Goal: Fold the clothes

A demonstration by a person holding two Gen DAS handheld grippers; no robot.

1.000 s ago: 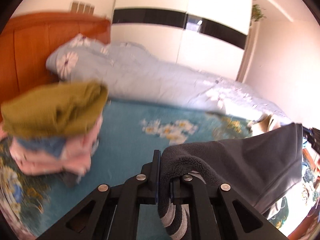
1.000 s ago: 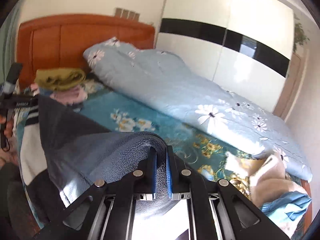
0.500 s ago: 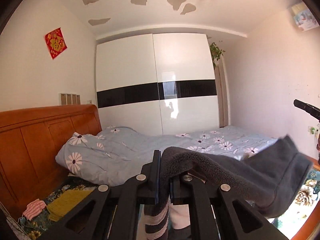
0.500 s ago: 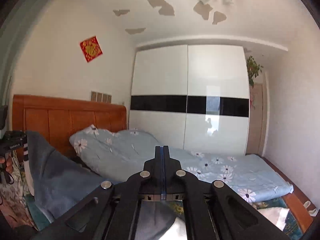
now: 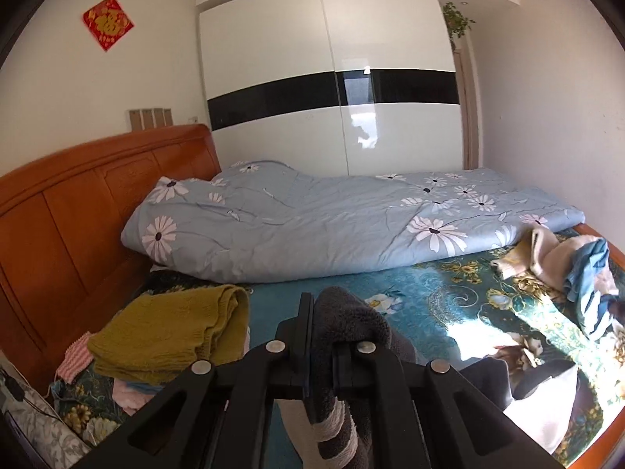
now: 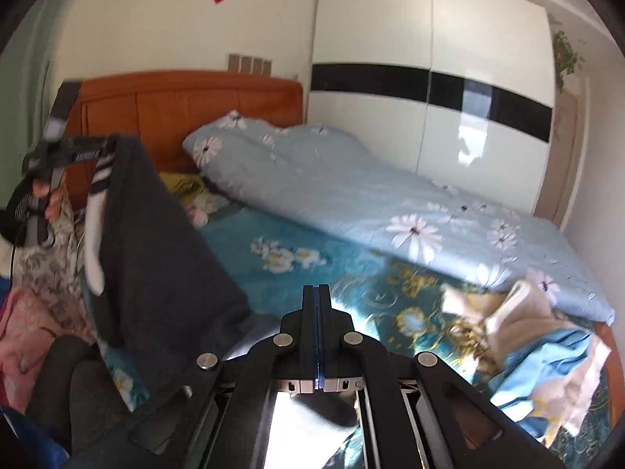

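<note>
Left gripper [image 5: 318, 336] clamps the grey fleece garment [image 5: 347, 320]; right gripper [image 6: 318, 328] is closed, empty; only its view shows the garment hanging full-length beside the folded stack [image 5: 168, 328].

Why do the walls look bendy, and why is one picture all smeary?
Both wrist views use a fisheye lens, so the wardrobe and headboard curve. The right wrist view is motion-blurred, smearing the clothes pile. The left wrist view is sharper, with sun glare on the bedsheet.
</note>
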